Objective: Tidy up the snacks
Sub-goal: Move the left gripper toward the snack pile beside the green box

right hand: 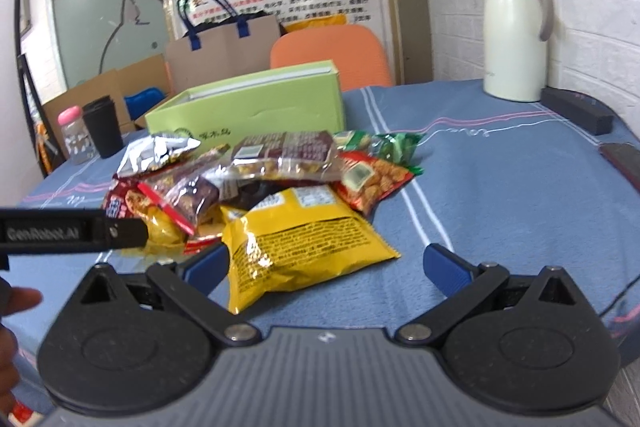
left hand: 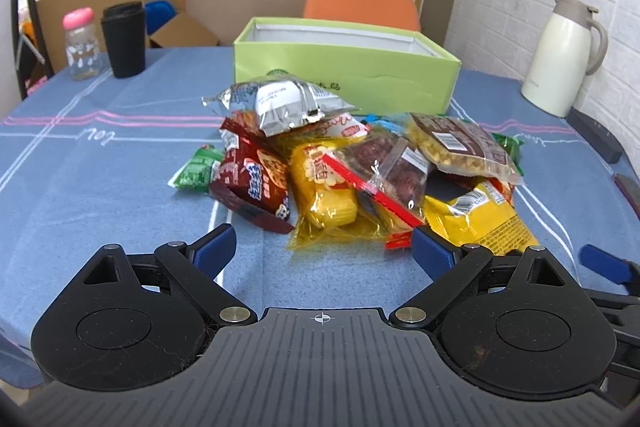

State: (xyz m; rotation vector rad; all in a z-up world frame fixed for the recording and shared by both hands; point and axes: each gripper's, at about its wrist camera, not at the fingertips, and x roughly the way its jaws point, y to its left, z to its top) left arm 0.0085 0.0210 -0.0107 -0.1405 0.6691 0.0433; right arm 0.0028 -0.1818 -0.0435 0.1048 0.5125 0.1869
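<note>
The snacks lie in one loose heap in the middle of the blue cloth-covered table (left hand: 100, 187), none yet inside the open light-green cardboard box (left hand: 344, 67) that stands just beyond the heap on its far side.

The right gripper (right hand: 324, 263) has its jaws spread wide and holds nothing. Directly ahead of it lies the large yellow crinkled foil packet (right hand: 296, 247), the nearest item of the heap; its near end already sits between the two blue pads, closer to the left one. The packet's long axis runs roughly from near-left to far-right, so I judge a straight push forward and a squeeze across its width would be the natural grasp, and that the right side is better placed for it.

The left gripper (left hand: 322, 245) is also wide and empty. Just ahead of it lie a clear yellow cellophane pack (left hand: 324, 199) and a clear bag of dark red fruit with a red strip (left hand: 384, 179), whose near corner comes close to the right pad.

The left wrist view looks down into the box and shows its pale interior, with no snacks visible in the part shown; the right wrist view shows only the box's outer wall and rim. The right wrist view alone shows part of a person's hand (right hand: 16, 303) at the near-left edge, and a red packet of golden snacks (right hand: 372, 179) on the heap's right side.
</note>
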